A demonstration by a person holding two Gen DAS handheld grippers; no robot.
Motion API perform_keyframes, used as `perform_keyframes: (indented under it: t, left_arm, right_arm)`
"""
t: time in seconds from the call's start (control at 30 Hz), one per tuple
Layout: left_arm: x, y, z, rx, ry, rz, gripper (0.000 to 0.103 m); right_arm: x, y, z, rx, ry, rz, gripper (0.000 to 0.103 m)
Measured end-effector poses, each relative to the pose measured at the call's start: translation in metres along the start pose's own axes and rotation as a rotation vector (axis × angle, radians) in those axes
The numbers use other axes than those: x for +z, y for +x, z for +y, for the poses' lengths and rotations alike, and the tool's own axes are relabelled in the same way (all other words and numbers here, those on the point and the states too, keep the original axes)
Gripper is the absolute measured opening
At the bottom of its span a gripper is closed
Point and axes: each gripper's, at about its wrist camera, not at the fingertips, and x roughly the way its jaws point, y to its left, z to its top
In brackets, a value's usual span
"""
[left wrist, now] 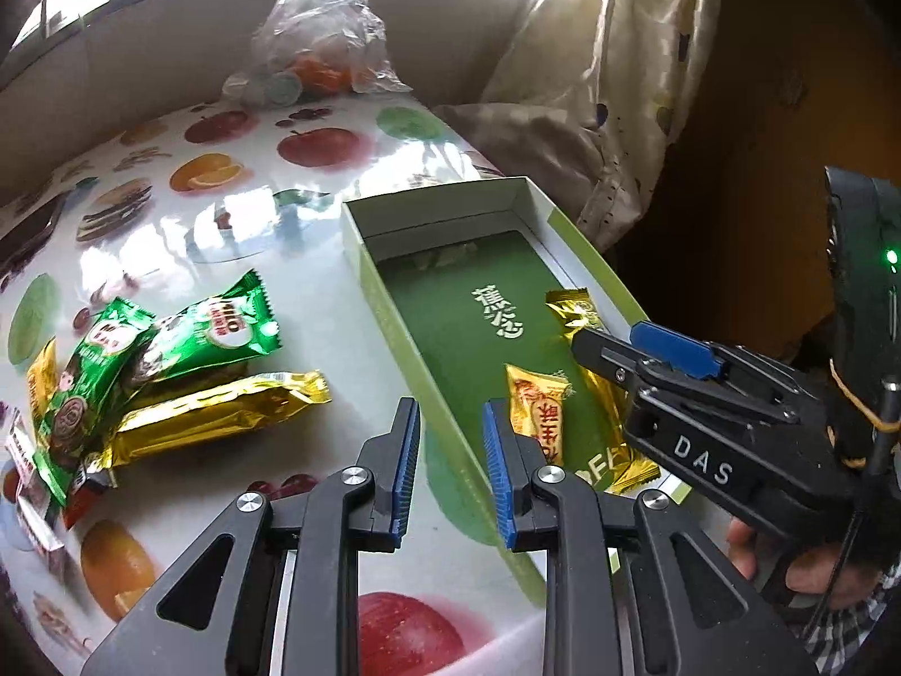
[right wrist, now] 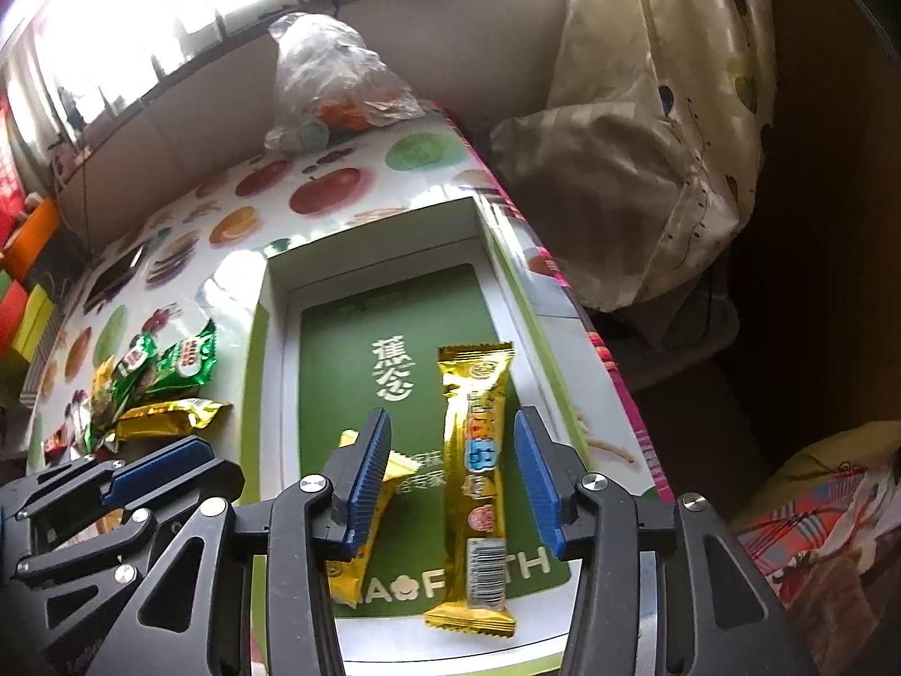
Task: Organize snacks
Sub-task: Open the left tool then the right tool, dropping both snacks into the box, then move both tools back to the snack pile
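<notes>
Blue-padded jaws of our right gripper (right wrist: 453, 476) stand apart over the near end of the open box (right wrist: 276, 293), and the long gold bar (right wrist: 476, 484) lies flat on the green floor between them, touched by neither pad. Just to its left, half under the left pad, lies a smaller yellow packet (right wrist: 360, 541), also inside the box. Our left gripper (left wrist: 450, 467) hangs over the box's near left wall; its jaws show a narrow gap with nothing in it. Left of the box, on the fruit-print table (left wrist: 315, 259), the remaining snacks lie heaped near the left edge: a gold wrapper (left wrist: 225, 411) nearest the box, two green packets (left wrist: 186, 349) overlapping behind it. At the table's far edge sits a crumpled clear plastic bag (left wrist: 321, 28). Beyond the right edge hangs pale cloth (left wrist: 608, 84).
</notes>
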Motion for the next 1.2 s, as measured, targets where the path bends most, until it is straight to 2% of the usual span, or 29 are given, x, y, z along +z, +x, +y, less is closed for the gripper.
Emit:
perform_keyframes:
  t: [0.13,0.37,0.93,1.2]
  left_arm:
    - [-0.002,-0.007,0.009,0.017,-0.012,-0.013,0.024]
    - [-0.007,-0.025,0.033,0.078,-0.046,-0.058,0.025]
    - [-0.025,-0.044,0.088,0.141,-0.111,-0.094,0.025]
    - [-0.040,-0.063,0.140,0.205,-0.165,-0.118,0.025]
  right_arm:
    - [-0.001,-0.007,0.014,-0.016,-0.034,-0.033,0.045]
    - [0.003,-0.017,0.036,0.011,-0.053,-0.070,0.045]
    - [-0.002,-0.012,0.090,0.088,-0.114,-0.070,0.045]
    - [-0.007,-0.001,0.124,0.141,-0.182,-0.051,0.045]
